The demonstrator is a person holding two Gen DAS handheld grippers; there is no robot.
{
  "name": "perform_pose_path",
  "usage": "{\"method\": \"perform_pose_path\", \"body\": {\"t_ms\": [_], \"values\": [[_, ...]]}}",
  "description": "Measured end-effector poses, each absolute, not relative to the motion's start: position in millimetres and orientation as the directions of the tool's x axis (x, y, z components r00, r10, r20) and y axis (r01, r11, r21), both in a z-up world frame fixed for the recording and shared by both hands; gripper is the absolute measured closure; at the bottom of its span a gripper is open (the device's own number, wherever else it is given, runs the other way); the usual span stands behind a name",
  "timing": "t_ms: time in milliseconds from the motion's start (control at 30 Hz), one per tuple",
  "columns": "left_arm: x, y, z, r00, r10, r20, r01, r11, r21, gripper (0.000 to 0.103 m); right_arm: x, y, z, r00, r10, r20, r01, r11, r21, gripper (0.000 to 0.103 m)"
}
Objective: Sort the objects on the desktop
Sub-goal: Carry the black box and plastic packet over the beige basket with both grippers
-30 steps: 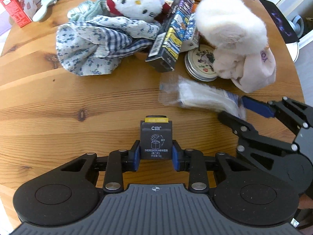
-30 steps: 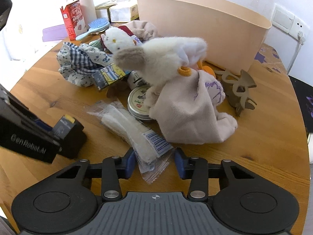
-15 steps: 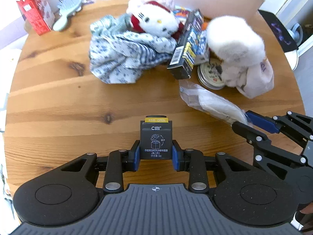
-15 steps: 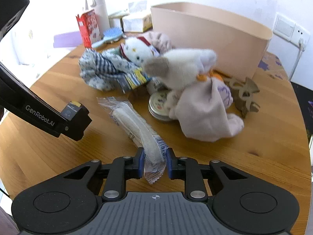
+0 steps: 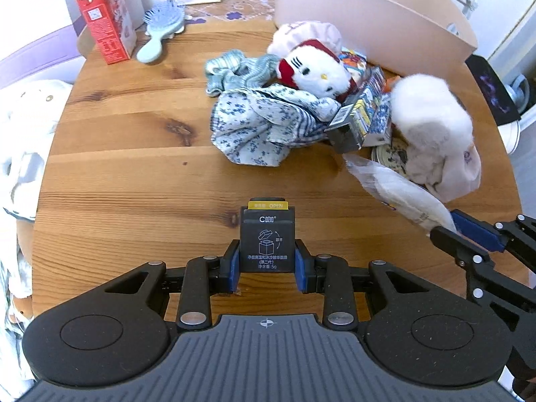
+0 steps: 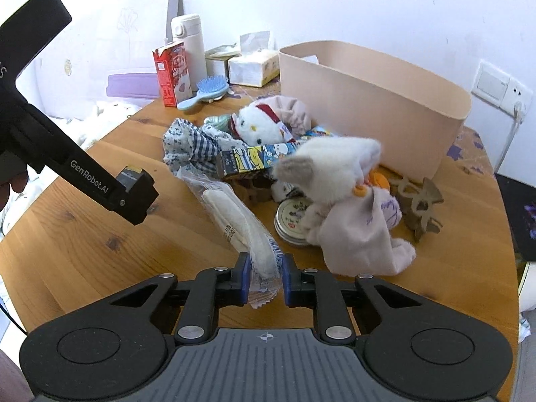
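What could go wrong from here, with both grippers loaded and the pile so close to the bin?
The right gripper, jaws closing, pinches the plastic packet by one end only; its long free end could swing into the round tin or slip out. The left gripper grips only the lower part of the small black box, so it might tilt. The beige bin sits behind the plush pile, which either load could snag.

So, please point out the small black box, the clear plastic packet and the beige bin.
small black box (image 5: pixel 267 239), left wrist view, printed front.
clear plastic packet (image 6: pixel 234 214), right wrist view, white middle.
beige bin (image 6: pixel 368 114), right wrist view, front wall.
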State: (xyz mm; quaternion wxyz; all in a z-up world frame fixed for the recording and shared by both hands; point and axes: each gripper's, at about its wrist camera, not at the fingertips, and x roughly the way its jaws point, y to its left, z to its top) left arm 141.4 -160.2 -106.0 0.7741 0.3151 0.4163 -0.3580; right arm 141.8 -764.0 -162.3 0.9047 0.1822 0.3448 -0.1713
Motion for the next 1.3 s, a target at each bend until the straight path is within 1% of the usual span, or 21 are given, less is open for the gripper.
{"method": "perform_pose_path", "body": {"t_ms": [233,467,833,1100,1300], "values": [[144,-159,-81,0.409,-0.346,-0.844,0.821,0.544,0.174,0.071,140,-762,-137,0.738,-0.211,-0.641,0.417,0.889,0.188,0.085],[149,-176,-47,0.423,-0.422,-0.802,0.841,0.513,0.174,0.071,139,-776,-107,0.765,-0.278,-0.581,0.448,0.878,0.169,0.085],[152,-245,-5,0.421,-0.554,-0.718,0.889,0.411,0.205,0.071,147,-836,-84,0.76,-0.392,-0.518,0.529,0.836,0.145,0.085],[153,-300,2,0.406,-0.612,-0.679,0.91,0.339,0.239,0.071,162,-883,-82,0.726,-0.464,-0.507,0.593,0.796,0.121,0.085],[155,-348,7,0.399,-0.66,-0.637,0.917,0.291,0.273,0.071,170,-920,-92,0.686,-0.519,-0.51,0.65,0.752,0.109,0.085]]}}
